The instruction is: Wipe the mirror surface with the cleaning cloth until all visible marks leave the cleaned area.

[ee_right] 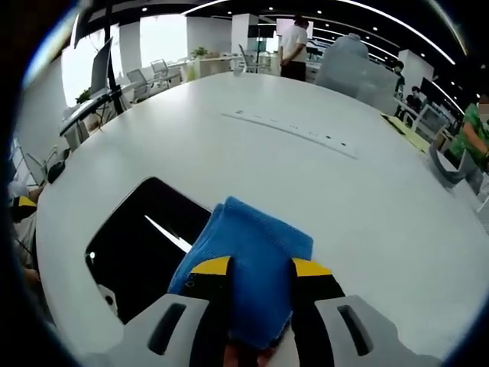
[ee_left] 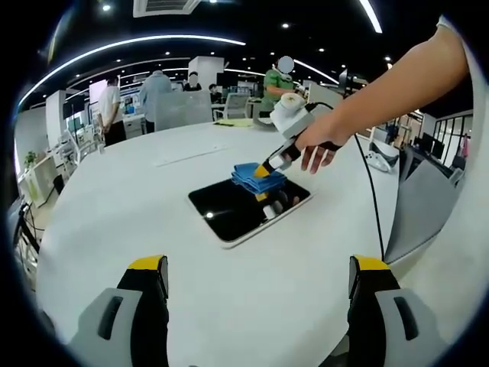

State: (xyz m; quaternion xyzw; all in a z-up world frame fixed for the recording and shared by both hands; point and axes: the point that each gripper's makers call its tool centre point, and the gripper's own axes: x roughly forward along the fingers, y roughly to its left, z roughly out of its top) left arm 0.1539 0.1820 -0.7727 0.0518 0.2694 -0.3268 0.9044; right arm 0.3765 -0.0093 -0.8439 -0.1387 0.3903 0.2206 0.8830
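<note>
In the left gripper view, a flat rectangular mirror with a dark reflective face and a pale rim (ee_left: 248, 208) lies near the centre of a large round white table (ee_left: 153, 222), turned so its corners point toward 9 and 3 o'clock. Bare tabletop surrounds it on every side, with the widest stretch running from 6 to 9 o'clock toward the table edge. The left gripper (ee_left: 258, 277), its yellow-tipped grey jaws spread wide with nothing between them, hovers at 6 o'clock, well apart from the mirror. At 1 o'clock from the mirror's middle, a person's hand (ee_left: 321, 145) holds the right gripper (ee_left: 267, 170), whose jaws are clamped on a folded blue cleaning cloth (ee_left: 256, 177) resting on the mirror's far corner.

In the right gripper view, the right gripper (ee_right: 256, 269) pinches the blue cloth (ee_right: 252, 260) between its jaws; the cloth overlaps the mirror's (ee_right: 141, 245) right edge. Open white table (ee_right: 321, 191) extends from 11 to 3 o'clock. People stand beyond the far edge at 12 o'clock.
</note>
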